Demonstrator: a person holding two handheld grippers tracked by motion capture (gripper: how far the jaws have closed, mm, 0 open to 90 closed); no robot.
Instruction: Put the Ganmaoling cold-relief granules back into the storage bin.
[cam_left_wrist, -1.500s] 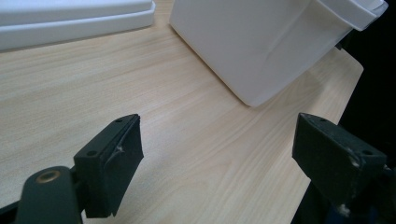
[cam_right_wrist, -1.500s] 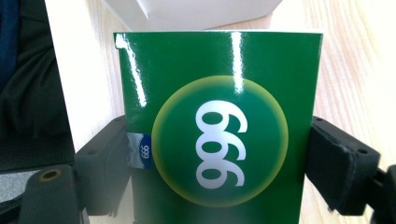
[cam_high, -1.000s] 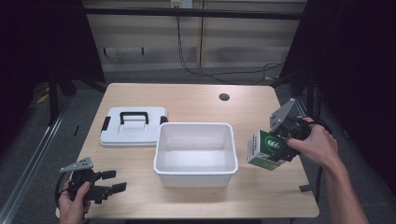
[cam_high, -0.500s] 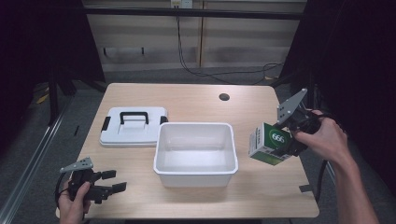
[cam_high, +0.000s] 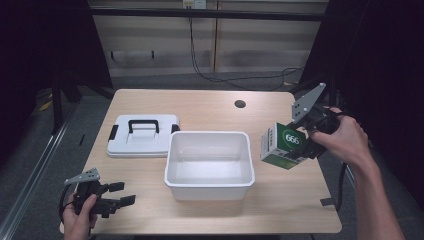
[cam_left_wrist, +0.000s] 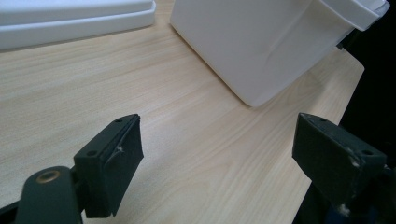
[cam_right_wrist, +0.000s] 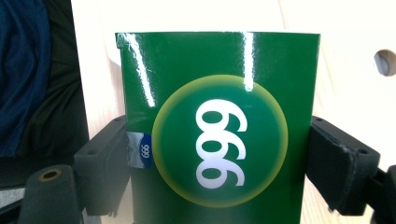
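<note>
Green box lifted and carried a little farther right of the bin, now tilted in the air.

The right gripper (cam_high: 306, 141) is clamped on the green box (cam_high: 283, 145), jaws pressing its two sides, and holds it higher and more tilted than a second ago, off the table (cam_high: 210, 107) just right of the white bin (cam_high: 209, 181). The left gripper (cam_high: 116, 195) has not moved; it rests at the near left corner, jaws apart and empty. The white lid (cam_high: 142, 145) lies left of the bin. Judging from this, the box looks bound for the bin.
</note>
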